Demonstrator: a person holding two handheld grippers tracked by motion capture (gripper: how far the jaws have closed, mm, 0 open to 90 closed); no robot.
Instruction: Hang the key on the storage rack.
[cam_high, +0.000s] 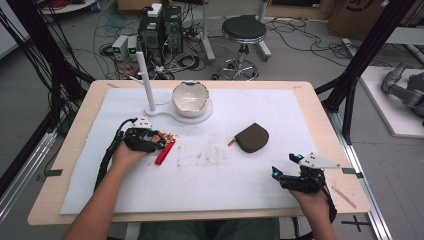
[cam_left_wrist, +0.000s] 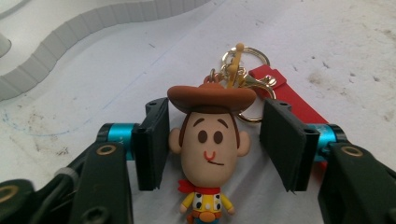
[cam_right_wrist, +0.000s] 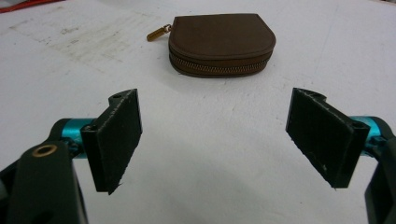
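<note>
A cowboy-figure keychain (cam_left_wrist: 208, 144) with a brown hat, gold ring and red strap (cam_left_wrist: 285, 95) lies on the white mat. My left gripper (cam_left_wrist: 215, 140) is open, one jaw on each side of the figure's head; the left pad is close to its ear and the right pad stands apart. In the high view the left gripper (cam_high: 159, 140) is at mid-left, with the red strap (cam_high: 165, 153) beside it. A brown zipped pouch (cam_high: 252, 137) lies right of centre. My right gripper (cam_high: 286, 166) rests near the front right, open and empty, facing the pouch (cam_right_wrist: 222, 44).
A white cracked bowl (cam_high: 190, 96) sits on a white stand base (cam_high: 162, 112) with an upright post (cam_high: 145, 80) at the back of the mat. A ribbed grey band (cam_left_wrist: 70, 35) curves across the mat. Brownish stains mark the mat's middle (cam_high: 202, 157).
</note>
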